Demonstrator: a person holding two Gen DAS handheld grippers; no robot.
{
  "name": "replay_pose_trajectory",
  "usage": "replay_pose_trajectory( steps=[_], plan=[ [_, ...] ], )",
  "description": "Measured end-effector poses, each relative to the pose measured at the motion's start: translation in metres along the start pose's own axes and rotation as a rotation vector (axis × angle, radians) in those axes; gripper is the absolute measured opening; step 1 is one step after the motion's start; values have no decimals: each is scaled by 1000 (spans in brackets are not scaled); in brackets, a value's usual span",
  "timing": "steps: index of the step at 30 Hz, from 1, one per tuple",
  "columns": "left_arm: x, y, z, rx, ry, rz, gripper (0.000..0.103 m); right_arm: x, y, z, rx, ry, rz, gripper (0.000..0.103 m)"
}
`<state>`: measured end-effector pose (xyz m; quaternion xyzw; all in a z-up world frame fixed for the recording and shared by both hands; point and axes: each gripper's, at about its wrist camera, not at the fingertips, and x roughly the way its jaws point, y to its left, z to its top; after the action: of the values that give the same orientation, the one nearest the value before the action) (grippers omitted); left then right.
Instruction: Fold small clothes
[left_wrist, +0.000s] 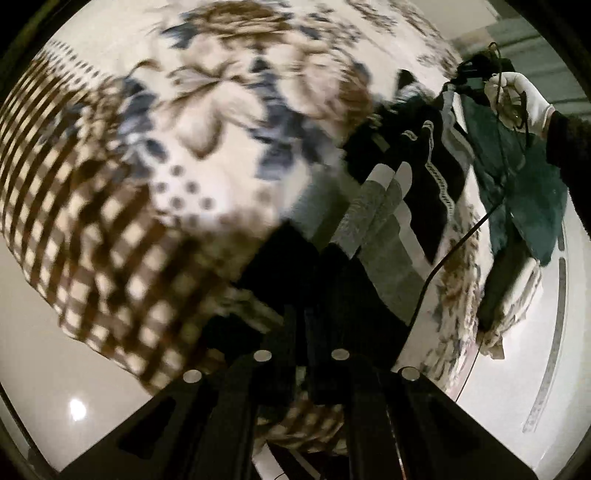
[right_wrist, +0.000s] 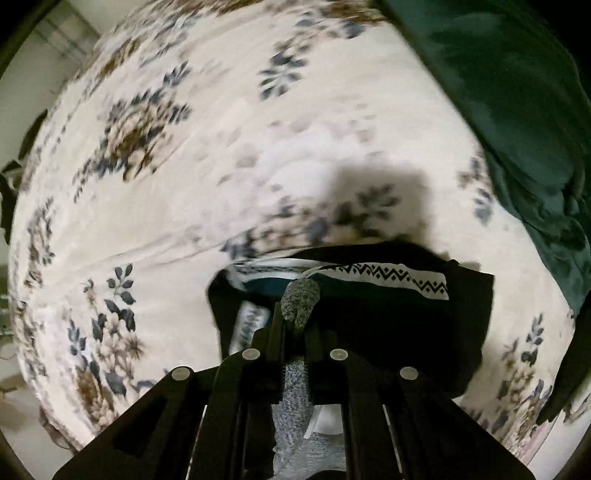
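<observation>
A small striped garment (left_wrist: 384, 218), grey, white and black, hangs stretched between my two grippers above a floral blanket (left_wrist: 221, 110). My left gripper (left_wrist: 301, 321) is shut on its black end. The right gripper (left_wrist: 469, 79), held by a white-gloved hand, grips the far end at upper right. In the right wrist view my right gripper (right_wrist: 295, 317) is shut on the grey knit end (right_wrist: 301, 299) of the garment, above a black garment with a white zigzag band (right_wrist: 388, 295) lying on the blanket (right_wrist: 203, 166).
A dark green cloth (right_wrist: 517, 129) lies at the blanket's right edge; it also shows in the left wrist view (left_wrist: 524, 177). A black cable (left_wrist: 443, 258) hangs from the right gripper. Pale glossy floor (left_wrist: 55, 332) surrounds the blanket.
</observation>
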<state>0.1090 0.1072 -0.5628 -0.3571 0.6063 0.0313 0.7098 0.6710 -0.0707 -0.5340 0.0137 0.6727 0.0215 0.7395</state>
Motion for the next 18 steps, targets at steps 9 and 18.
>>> replay_pose_trajectory(
  steps=[9,18],
  plan=[
    [15,67,32,-94,77,-12,2,65,51,8,-19,112,-100,11],
    [16,23,107,67,45,-76,51,-5,11,-65,39,62,194,65]
  ],
)
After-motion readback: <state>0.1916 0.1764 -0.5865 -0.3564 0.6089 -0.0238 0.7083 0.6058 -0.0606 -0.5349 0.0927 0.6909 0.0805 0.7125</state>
